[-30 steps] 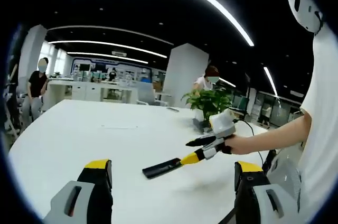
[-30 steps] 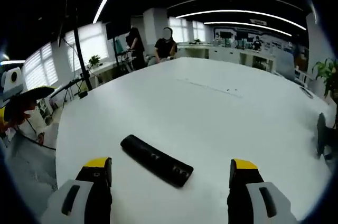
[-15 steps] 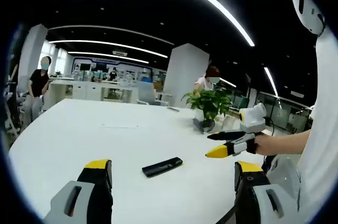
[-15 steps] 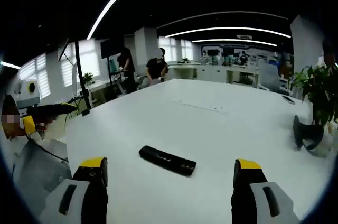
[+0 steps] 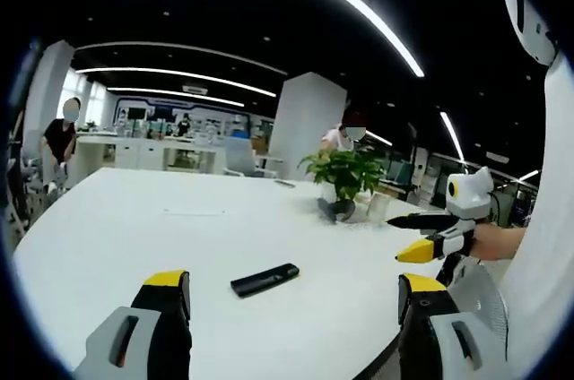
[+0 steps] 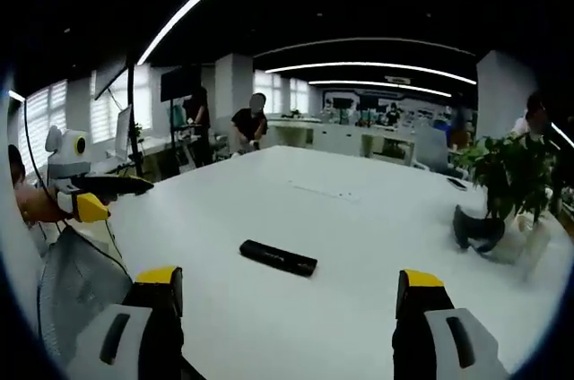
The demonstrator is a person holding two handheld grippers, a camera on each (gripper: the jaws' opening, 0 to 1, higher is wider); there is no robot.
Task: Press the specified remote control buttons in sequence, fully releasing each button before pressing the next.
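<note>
In the left gripper view, your left gripper point(image 5: 291, 308) has its jaws apart at the bottom; the black remote control point(image 5: 264, 280) lies on the white table point(image 5: 134, 228) just below centre, and your right gripper point(image 5: 429, 235) hovers at right, its jaws apart. In the right gripper view, your right gripper point(image 6: 289, 308) is spread wide at the bottom, with the remote control point(image 6: 278, 257) at frame centre.

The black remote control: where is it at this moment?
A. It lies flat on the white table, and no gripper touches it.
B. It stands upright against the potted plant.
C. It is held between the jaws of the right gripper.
A: the remote control lies flat on the white table, with both grippers held back from it, jaws open.
</note>
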